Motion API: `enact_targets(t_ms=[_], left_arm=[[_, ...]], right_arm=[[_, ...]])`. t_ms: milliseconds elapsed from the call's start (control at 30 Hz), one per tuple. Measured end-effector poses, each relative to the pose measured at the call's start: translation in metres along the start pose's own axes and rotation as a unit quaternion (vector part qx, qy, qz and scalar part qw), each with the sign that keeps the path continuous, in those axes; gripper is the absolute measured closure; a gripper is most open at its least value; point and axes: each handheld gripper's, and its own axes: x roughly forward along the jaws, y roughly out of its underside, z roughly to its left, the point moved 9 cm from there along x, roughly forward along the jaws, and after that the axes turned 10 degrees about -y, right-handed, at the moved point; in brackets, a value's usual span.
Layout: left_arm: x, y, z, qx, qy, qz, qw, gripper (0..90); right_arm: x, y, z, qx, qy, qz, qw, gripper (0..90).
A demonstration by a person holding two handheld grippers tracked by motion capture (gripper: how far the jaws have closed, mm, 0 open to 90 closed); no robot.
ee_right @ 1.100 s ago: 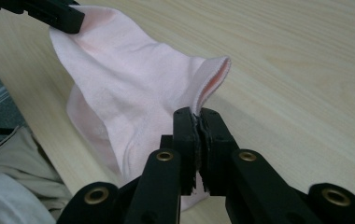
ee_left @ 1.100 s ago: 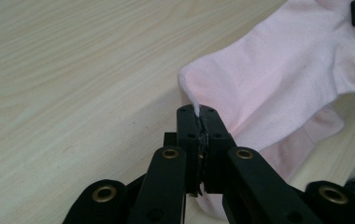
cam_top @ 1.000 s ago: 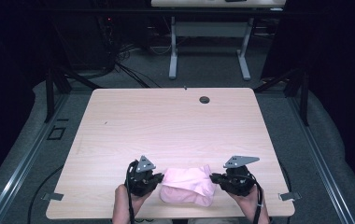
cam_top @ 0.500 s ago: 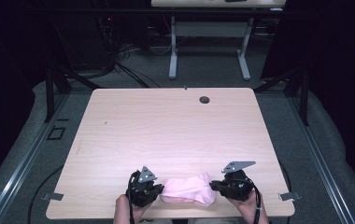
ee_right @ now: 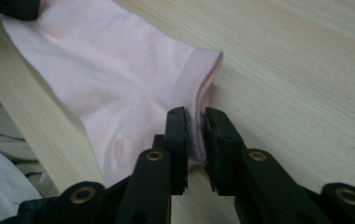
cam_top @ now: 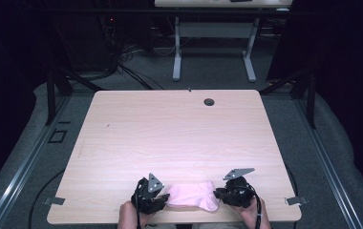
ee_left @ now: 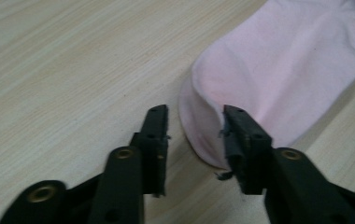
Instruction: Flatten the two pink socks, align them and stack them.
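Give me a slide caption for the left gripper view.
Left gripper open astride pink sock's edge on wooden table.

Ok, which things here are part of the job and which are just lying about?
Part of the job:
- pink sock, flat at the table's near edge
- left claw, jaws just opening, the sock's rounded end between them, unpressed
- right claw, jaws just easing apart, the sock's cuff edge between them

Just there:
- wooden table
- round cable hole near its far edge
- second table beyond

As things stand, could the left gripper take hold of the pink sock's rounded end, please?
Probably yes: the left gripper has just been opening, its jaws straddle the edge of the pink sock, and nothing lies between.
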Motion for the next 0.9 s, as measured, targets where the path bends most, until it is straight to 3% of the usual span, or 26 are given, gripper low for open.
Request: enact_targets(t_ms=[100,267,567,900], left_arm=[[-0.003,-0.001,0.005,-0.011,-0.01,-0.006,0.9999,38.0],[-0.009,-0.004,0.013,-0.02,-0.016,-0.013,0.9996,25.6],[-0.024,-0.007,0.041,-0.043,-0.047,-0.029,0.9976,15.4],[-0.037,0.003,0.077,-0.075,-0.087,-0.034,0.9929,4.6]], right_arm=[[-0.004,-0.001,-0.002,-0.001,0.007,-0.009,0.9999,72.6],[-0.014,-0.006,-0.001,0.002,0.01,-0.032,0.9994,63.8],[-0.034,-0.014,-0.003,0.003,0.027,-0.067,0.9973,42.7],[-0.059,-0.015,-0.021,0.003,0.075,-0.093,0.9929,14.6]])
